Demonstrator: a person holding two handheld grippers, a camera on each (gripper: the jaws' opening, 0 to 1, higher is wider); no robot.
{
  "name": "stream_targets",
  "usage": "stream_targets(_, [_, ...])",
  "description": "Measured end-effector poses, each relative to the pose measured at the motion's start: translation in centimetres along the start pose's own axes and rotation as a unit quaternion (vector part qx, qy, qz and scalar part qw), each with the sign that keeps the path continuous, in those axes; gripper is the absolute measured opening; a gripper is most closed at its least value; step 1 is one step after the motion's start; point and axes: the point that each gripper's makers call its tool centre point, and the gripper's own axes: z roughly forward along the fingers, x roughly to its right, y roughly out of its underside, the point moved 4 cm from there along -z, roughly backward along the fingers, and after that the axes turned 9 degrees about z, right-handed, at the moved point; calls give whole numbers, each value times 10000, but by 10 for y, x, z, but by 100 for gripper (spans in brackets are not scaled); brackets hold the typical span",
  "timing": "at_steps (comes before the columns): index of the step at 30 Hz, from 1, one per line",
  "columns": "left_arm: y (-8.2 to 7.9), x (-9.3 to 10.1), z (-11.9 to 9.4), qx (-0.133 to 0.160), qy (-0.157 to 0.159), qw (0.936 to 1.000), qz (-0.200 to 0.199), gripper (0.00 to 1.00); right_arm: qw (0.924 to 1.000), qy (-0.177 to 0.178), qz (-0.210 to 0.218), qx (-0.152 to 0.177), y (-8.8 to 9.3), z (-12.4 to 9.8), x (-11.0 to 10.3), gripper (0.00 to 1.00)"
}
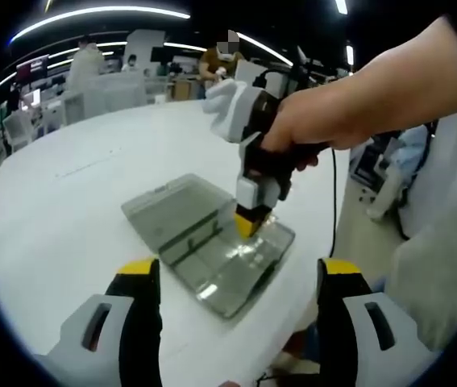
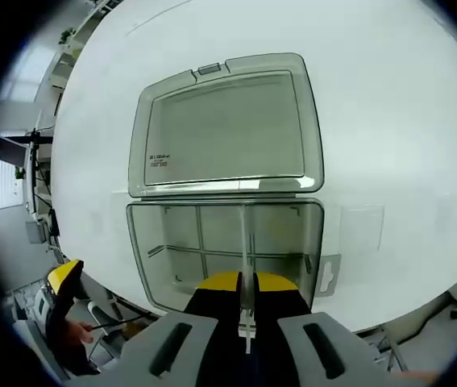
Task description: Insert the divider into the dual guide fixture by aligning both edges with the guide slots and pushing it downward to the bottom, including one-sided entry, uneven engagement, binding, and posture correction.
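right gripper (image 2: 247, 284): I see it pointing down over the box (image 2: 226, 250), jaws pinched on the divider (image 2: 248, 242)
divider: upright, thin edge inside the open compartment tray
left gripper (image 1: 240, 270): held low beside the box, jaws spread, holding nothing
hand (image 1: 313, 125): wrapped around right gripper's handle
table (image 1: 67, 201): white, box rests on it

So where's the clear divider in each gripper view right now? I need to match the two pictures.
Left gripper view: not discernible; the right gripper is down in the open box.
Right gripper view: the divider stands bottom centre, pinched in the right gripper, over the box.
Shared landmark: the box lid, lying flat on the table.
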Motion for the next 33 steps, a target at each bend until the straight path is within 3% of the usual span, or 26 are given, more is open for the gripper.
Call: stream_targets(33, [2,-5,0,-21,-16,10000,-49,77,9976,545,-436,23,7,7,-6,0])
